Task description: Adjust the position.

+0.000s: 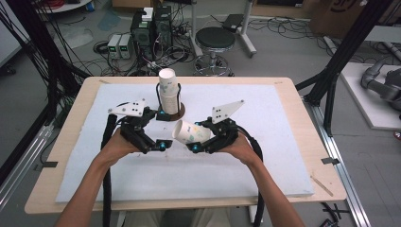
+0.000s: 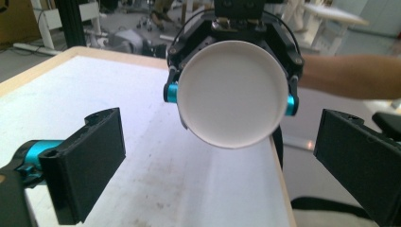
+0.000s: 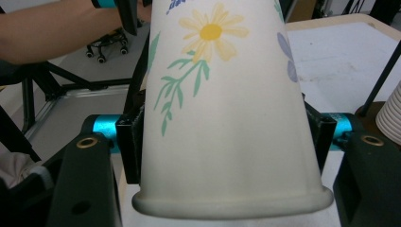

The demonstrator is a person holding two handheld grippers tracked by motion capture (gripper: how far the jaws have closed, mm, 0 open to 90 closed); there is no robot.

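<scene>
Held cup: your right gripper (image 1: pixel 197 145) clamps a white paper cup with a printed yellow flower (image 1: pixel 190 132) by its sides. The cup lies almost level above the white foam mat (image 1: pixel 265 156), with its base toward your left hand.
Right grip: in the right gripper view both pads press the cup wall just above the rolled rim (image 3: pixel 231 201), probably because the rim stops the cup from slipping out.
Left gripper (image 1: pixel 160 131): its jaws stand wide and hold nothing. In the left gripper view the cup's round white base (image 2: pixel 231 92) sits between them but farther off.
Cup stack: a tall stack of white paper cups (image 1: pixel 169 92) stands in a black wire holder on a brown round base (image 1: pixel 176 112), just behind your grippers. I think the held cup belongs with this stack.
</scene>
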